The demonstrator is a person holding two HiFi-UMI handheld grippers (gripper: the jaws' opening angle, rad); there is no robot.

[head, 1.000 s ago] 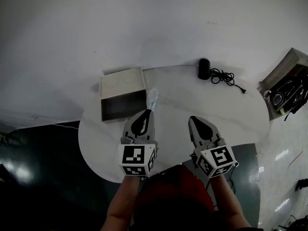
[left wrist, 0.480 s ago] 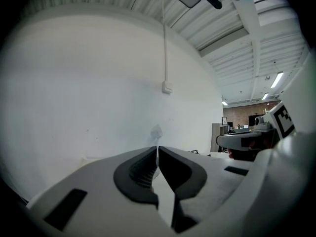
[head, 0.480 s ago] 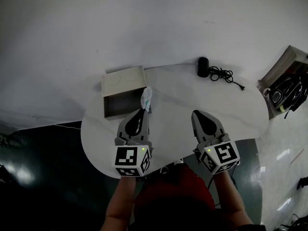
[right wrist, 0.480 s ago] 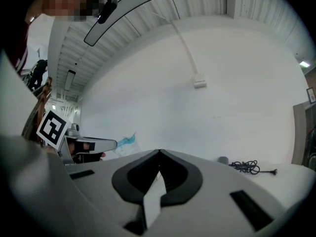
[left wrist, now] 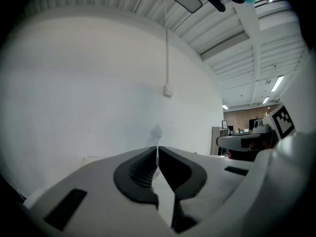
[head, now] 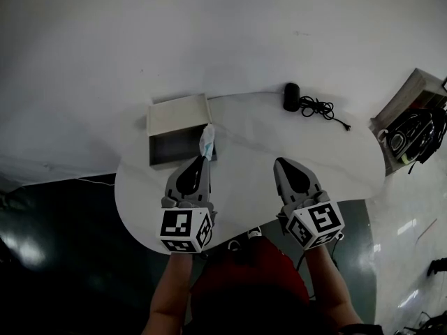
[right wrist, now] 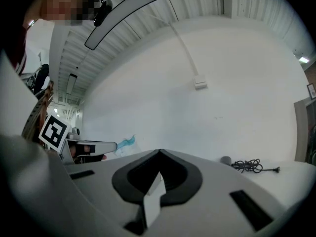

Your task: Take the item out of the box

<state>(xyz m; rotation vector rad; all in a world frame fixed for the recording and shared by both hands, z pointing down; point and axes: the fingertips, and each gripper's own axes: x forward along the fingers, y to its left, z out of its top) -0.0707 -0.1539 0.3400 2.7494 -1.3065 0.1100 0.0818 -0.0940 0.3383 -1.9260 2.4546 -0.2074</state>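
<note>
1. The white rounded surface [head: 279,138] carries an open box [head: 174,117] at its far left, its inside dark.
2. The left tongs [head: 201,162] are clamped on a thin white-and-blue packet [head: 207,139], held up over the box's right edge; a second ago it hung just right of that edge.
3. The right tongs [head: 281,164] are closed on nothing, near the middle.
4. A black gadget [head: 290,96] with a cord lies at the far edge.

The left gripper [head: 200,160] has carried the item [head: 207,139] slightly left, over the box's [head: 176,112] near-right corner.
</note>
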